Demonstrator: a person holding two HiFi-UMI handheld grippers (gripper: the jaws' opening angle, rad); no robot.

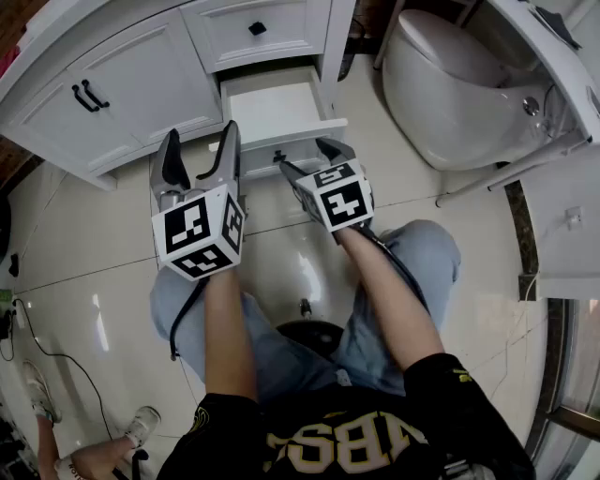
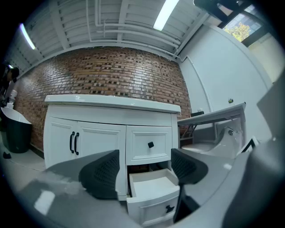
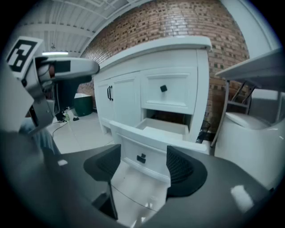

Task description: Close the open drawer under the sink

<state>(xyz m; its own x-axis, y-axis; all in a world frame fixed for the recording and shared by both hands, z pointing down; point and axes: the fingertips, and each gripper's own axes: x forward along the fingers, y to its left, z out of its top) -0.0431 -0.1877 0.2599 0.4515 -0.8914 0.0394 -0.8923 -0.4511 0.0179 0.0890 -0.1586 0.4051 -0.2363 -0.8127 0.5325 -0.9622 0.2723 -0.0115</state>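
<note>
The bottom drawer (image 1: 277, 111) of the white sink cabinet (image 1: 131, 70) stands pulled out and holds nothing; its front panel (image 3: 149, 149) carries a small black knob (image 3: 141, 158). My right gripper (image 1: 309, 157) hovers just before that panel, tilted down, jaws open around empty air (image 3: 143, 168), the knob straight ahead between them. My left gripper (image 1: 200, 150) is held level to the left of the drawer's front, open too, with nothing in it (image 2: 143, 171). In the left gripper view the open drawer (image 2: 153, 193) shows low between the jaws.
Above the open drawer sits a shut drawer (image 1: 255, 28). Two cabinet doors with black handles (image 1: 89, 96) are to the left. A white toilet (image 1: 450, 84) stands right. A black cable (image 1: 47, 352) and another person's shoes (image 1: 141, 427) lie on the tiled floor.
</note>
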